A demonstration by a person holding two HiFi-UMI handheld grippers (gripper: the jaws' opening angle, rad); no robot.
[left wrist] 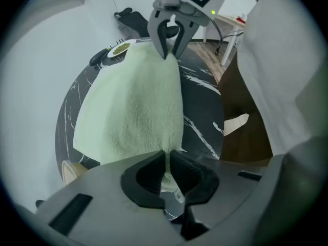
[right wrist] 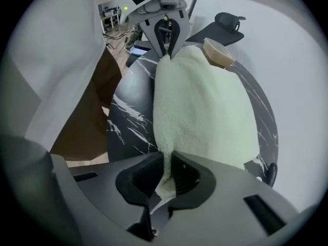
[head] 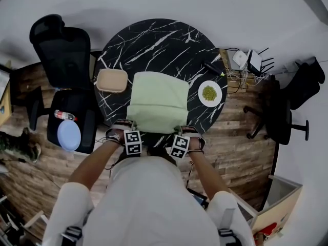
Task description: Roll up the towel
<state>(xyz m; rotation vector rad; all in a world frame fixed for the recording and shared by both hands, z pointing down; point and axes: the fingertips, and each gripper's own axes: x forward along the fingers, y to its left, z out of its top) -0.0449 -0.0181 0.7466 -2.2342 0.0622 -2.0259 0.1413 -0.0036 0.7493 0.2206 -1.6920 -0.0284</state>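
A pale green towel point(head: 157, 100) lies spread on the round black marble table point(head: 154, 45), its near edge at the table's front rim. My left gripper point(head: 129, 127) is shut on the towel's point(left wrist: 133, 106) near left corner, the cloth pinched between its black pads point(left wrist: 154, 176). At the near right corner, my right gripper point(head: 180, 132) is shut on the towel point(right wrist: 205, 101) in the same way, with cloth between its fingers point(right wrist: 182, 170). Both grippers point down at the table edge. Each gripper view shows the other gripper at the far end of the towel's near edge.
A tan lidded box point(head: 112, 80) sits left of the towel. A white plate of green bits point(head: 210, 93) and a black remote point(head: 211, 68) lie to its right. A black office chair point(head: 64, 76) holding a bottle and blue lid stands left; cables and another chair are right.
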